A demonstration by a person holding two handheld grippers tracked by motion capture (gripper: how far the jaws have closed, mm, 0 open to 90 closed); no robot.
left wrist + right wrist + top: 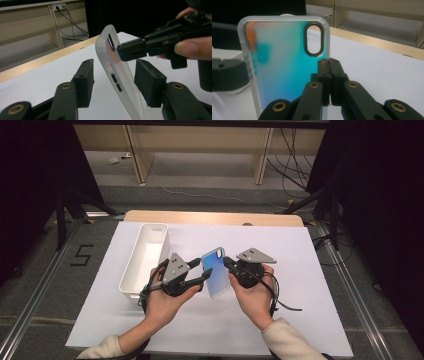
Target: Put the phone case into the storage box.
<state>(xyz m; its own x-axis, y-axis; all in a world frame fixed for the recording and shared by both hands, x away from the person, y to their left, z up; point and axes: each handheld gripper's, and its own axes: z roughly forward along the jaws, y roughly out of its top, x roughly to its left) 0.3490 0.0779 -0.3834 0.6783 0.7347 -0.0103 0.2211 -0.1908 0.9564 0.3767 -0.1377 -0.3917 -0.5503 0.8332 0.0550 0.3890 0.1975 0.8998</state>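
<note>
A translucent phone case with a blue-green iridescent back is held upright above the white table cover. My right gripper is shut on its edge just below the camera cutout; in the right gripper view the gripper pinches the case. My left gripper is open, one pad on each side of the case's other long edge. In the left gripper view the case runs between its pads with a gap on both sides, and the right gripper clamps it from the right.
An empty white rectangular bin lies on the left of the white cover, just beside my left hand. The table's wooden far edge borders a floor with cables and shelf legs. Dark curtains flank both sides.
</note>
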